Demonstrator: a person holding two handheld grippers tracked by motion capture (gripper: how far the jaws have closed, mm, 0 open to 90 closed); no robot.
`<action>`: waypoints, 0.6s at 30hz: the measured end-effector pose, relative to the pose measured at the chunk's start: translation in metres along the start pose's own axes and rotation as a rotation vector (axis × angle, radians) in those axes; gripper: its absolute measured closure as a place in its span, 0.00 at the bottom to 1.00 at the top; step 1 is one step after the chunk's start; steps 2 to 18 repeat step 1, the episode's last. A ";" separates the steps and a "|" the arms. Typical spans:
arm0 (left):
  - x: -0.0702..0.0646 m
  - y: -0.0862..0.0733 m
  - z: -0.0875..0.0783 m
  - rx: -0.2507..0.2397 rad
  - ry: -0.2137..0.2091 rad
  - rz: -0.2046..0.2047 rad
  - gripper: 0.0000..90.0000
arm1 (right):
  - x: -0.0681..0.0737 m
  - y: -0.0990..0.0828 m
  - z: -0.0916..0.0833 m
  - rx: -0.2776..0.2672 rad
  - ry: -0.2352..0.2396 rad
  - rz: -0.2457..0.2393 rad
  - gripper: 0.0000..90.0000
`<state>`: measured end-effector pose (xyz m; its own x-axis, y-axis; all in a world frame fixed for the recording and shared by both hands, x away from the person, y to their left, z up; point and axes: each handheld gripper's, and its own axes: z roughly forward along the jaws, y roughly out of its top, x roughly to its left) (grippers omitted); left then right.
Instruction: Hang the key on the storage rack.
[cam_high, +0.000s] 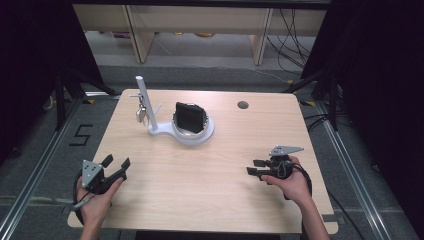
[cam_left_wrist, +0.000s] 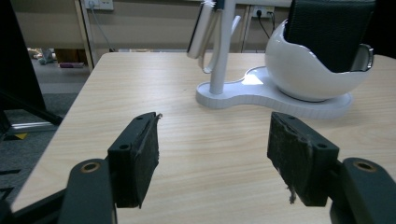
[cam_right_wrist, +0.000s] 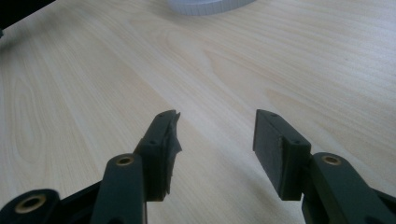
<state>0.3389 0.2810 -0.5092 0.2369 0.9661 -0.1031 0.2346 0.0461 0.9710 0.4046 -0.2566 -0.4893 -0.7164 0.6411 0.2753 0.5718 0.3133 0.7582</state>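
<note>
The black wallet (cam_high: 190, 116) stands upright in the white bowl (cam_high: 206, 131) of a white stand (cam_high: 170, 134), toward the far edge of the counter (cam_high: 210, 185), a little left of the middle. It looks like dark leather with a grainy skin, and it sticks up above the bowl's rim. Beside the bowl, a thin white post (cam_high: 145, 102) rises from the same stand, and a small pale thing (cam_high: 140, 114) hangs from it; I cannot tell what it is.

My left hand-held gripper (cam_high: 116, 163) sits near the near left corner, pointing at the stand, with its jaws wide apart and nothing between them. My right hand-held gripper (cam_high: 254, 166) sits near the near right edge, jaws apart too, with only bare wood under them.

I think nothing needs carrying right now; both hands are free and well away from the stand. If I go for the wallet next, I must reach forward and pinch its top edge without knocking the post.
</note>
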 end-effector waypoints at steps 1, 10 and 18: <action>-0.003 -0.001 -0.001 -0.010 -0.010 0.004 0.37 | 0.000 0.000 0.000 0.000 0.000 0.000 0.56; -0.003 -0.001 -0.001 -0.010 -0.010 0.004 0.37 | 0.000 0.000 0.000 0.000 0.000 0.000 0.56; -0.003 -0.001 -0.001 -0.010 -0.010 0.004 0.37 | 0.000 0.000 0.000 0.000 0.000 0.000 0.56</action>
